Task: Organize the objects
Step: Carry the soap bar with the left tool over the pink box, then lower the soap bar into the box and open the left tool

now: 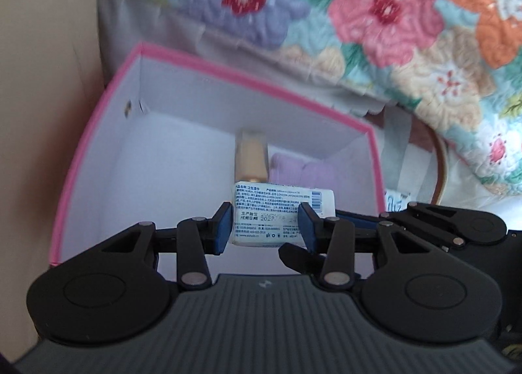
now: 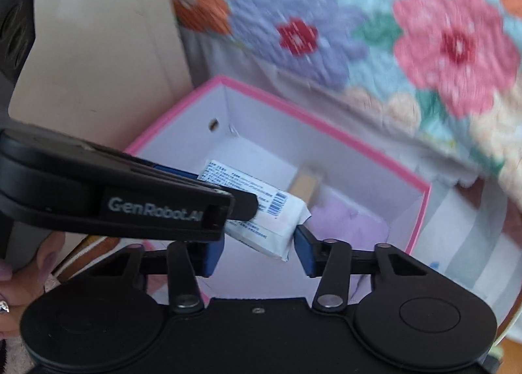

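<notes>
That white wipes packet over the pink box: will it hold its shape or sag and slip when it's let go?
The wipes packet is probably soft: its wrapper creases beside the left gripper. It looks light, likely dropping flat into the pink box. The glossy film may slide between pads.

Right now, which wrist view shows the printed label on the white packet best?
The left wrist view: the white packet faces the camera flat, text and barcode sharp, held in the left gripper over the pink box. The right wrist view shows the packet tilted and partly hidden behind the left gripper's finger.
</notes>
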Demonstrator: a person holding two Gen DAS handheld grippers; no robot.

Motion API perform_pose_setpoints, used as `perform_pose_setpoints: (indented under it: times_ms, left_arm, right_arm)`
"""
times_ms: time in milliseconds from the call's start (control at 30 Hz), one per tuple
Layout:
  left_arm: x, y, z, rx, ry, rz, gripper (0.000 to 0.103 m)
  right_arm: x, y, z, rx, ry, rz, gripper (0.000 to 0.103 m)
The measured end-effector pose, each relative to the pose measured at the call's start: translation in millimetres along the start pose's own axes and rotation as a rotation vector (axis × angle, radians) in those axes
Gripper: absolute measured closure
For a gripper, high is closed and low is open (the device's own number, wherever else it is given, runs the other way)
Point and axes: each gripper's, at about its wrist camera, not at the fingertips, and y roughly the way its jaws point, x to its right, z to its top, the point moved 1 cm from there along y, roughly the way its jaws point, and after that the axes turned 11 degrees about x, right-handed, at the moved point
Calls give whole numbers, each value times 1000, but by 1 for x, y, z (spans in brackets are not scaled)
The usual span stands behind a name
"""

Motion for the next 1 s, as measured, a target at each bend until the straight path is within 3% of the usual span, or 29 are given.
perform_pose_setpoints:
  times_ms: [267,500,833,1000]
  left_arm:
    - [-9,37,-15,-96,-22,32,62]
    - [-15,64,-28,-146,-36,77,62]
    - [-8,69,-33,-122,11,121,59]
    - [9,39,-24,-133,39,130,43]
  right_arm:
    - [24,28,-21,-132,189,58,57]
    - [30,53,-35,-179,208,47,57]
    - [33,71,-41,-179,193,-16,59]
    - [31,34,-39,-129,198,18,57]
